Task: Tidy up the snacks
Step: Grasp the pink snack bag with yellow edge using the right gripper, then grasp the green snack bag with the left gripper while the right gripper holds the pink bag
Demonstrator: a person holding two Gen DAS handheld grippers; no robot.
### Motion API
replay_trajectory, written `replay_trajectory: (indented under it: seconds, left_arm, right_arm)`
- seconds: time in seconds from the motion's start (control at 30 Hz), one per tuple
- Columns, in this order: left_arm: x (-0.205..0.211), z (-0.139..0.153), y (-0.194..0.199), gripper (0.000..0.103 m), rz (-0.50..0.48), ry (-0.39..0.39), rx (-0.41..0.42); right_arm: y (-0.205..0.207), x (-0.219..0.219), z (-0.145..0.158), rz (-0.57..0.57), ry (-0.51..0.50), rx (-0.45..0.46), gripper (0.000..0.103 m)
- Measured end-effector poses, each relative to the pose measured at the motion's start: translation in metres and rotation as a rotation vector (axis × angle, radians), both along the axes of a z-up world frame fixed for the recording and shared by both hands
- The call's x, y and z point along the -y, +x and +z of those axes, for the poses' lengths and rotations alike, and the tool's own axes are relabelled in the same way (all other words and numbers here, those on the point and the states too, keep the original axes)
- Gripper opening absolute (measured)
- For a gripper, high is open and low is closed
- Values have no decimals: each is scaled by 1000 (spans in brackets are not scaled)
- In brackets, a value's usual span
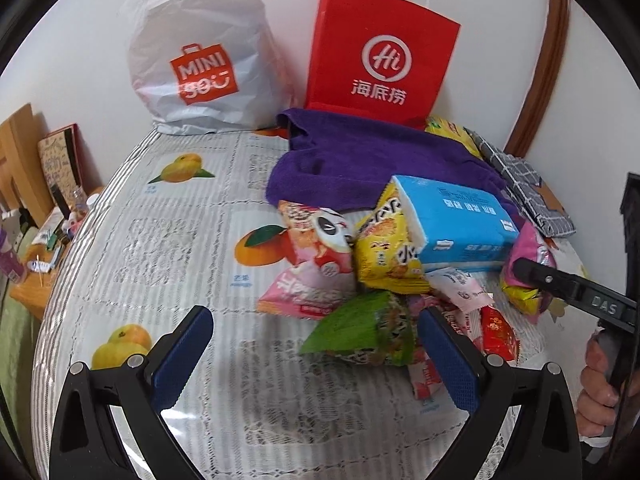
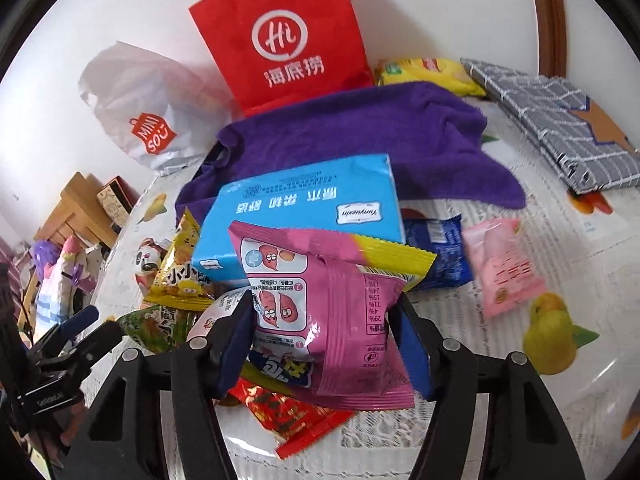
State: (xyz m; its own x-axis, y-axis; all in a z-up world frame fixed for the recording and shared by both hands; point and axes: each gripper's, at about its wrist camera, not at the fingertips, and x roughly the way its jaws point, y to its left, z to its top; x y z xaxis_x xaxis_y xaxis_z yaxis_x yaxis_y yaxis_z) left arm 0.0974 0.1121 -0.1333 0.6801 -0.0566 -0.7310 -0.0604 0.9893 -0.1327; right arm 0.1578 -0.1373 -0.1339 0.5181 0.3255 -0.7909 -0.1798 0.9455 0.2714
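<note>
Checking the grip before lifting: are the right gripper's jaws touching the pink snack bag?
Touching. In the right wrist view the right gripper has the pink snack bag between its jaws, both pads pressed against its sides, the bag creased between them.

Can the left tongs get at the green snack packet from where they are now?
Probably yes. The left tongs stand open with the green snack packet lying just ahead, near the right pad. It sits on top at the pile's near edge, nothing covering it.
</note>
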Motion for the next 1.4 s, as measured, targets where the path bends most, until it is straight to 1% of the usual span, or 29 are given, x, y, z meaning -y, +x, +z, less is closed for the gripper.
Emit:
replay_trajectory:
  seconds: [0.33, 0.63, 0.93, 1.13, 1.4]
  left_arm:
    - [17, -13, 14, 102, -18, 21, -58]
    - [24, -24, 25, 102, -11, 33, -106]
    - [26, -30, 32, 102, -13, 28, -125]
    - [26, -32, 35, 97, -11, 24, -135]
    - [26, -33, 37, 83, -18, 10, -149]
  right_arm:
    - [-8, 21, 14, -11, 8, 49, 65]
    - [-10, 29, 16, -16, -13, 72, 65]
    - [-8, 32, 12, -18, -27, 72, 65]
    - [-8, 33, 11, -17, -27, 72, 64]
    - [-7, 35, 10, -20, -28, 69, 64]
